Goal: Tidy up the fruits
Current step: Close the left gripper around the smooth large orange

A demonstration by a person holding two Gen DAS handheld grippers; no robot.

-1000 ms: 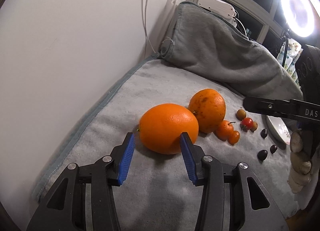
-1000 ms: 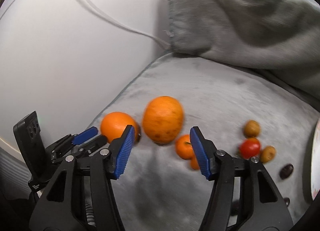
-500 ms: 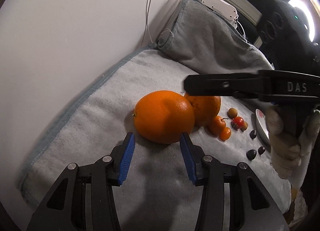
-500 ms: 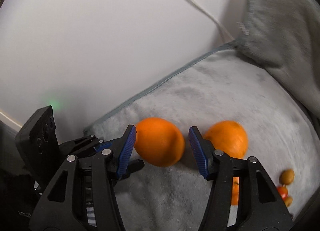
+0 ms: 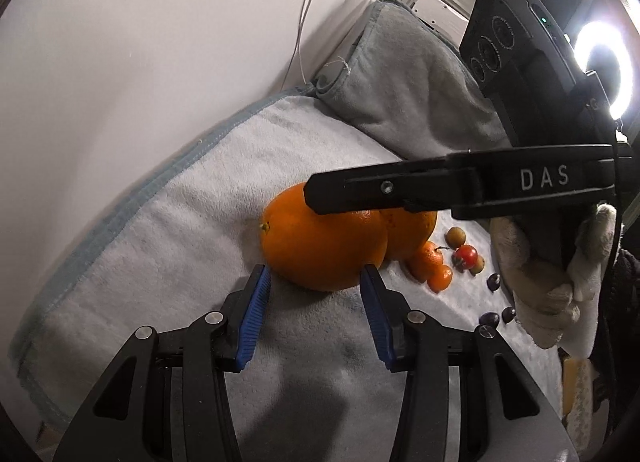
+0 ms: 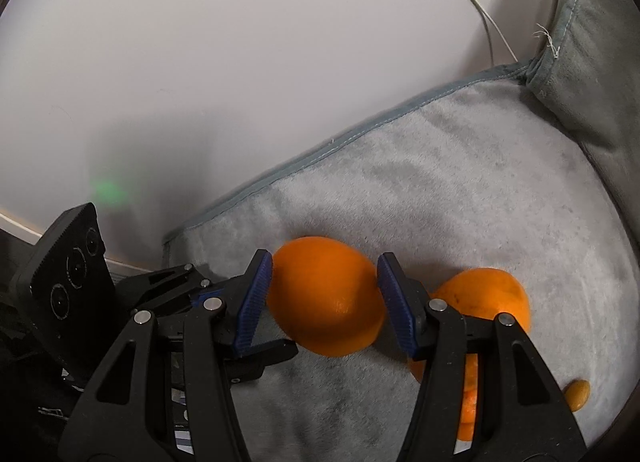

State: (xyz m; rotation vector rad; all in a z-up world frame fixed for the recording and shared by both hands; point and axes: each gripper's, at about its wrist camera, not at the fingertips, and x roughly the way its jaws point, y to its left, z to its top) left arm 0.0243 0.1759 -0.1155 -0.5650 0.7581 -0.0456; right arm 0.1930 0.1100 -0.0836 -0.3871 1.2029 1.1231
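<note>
A grey towel (image 5: 168, 221) carries everything, its piped left edge running along a white wall (image 5: 120, 41); near that left edge the left gripper (image 5: 316, 302) points at the nearer orange (image 5: 320, 250), its blue pads (image 5: 254, 322) parted and just short of the fruit, gripping nothing; from the right wrist view the same orange (image 6: 326, 298) sits between the right gripper's (image 6: 324, 294) blue pads (image 6: 256, 298), the left pad at the peel and the right pad at or just beside it, and whether they press cannot be told. In the left wrist view one black finger of the right gripper (image 5: 400, 189) crosses above this orange. Touching it on the right is the second orange (image 5: 416, 234), duller and speckled; against its near right side lie two small orange fruits (image 5: 430, 262), one larger than the other; further right sit a brownish berry (image 5: 456, 236), a red cherry tomato (image 5: 466, 256) and, toward the towel's right edge, dark grapes (image 5: 494, 282). A gloved hand (image 5: 548, 282) holds the right gripper there; a folded grey cloth (image 5: 408, 101) is heaped at the towel's far edge, and a ring light (image 5: 604, 65) glares at the far right.
</note>
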